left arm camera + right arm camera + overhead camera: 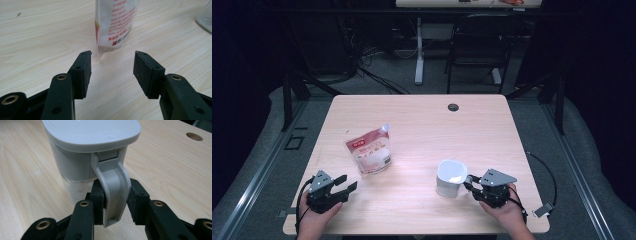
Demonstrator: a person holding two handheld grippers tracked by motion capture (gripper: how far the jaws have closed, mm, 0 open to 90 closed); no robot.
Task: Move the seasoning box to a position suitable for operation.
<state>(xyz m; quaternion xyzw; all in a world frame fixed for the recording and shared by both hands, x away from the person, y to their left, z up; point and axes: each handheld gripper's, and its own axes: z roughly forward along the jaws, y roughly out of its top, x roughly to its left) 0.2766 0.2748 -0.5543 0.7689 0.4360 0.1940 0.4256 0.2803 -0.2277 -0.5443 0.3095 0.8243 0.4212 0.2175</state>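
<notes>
Jug handle (113, 192) btwn right claw (115, 200) pads

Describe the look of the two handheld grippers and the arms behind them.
Both the left gripper and the right gripper are black, each topped by a grey three-cornered plate. Each has two black jaws with flat, rough-textured pads and brass-coloured rivets at the joints. A black cable trails from the right gripper across the table edge; another loops beside the left. The forearms appear sleeveless and the hands ungloved.
</notes>
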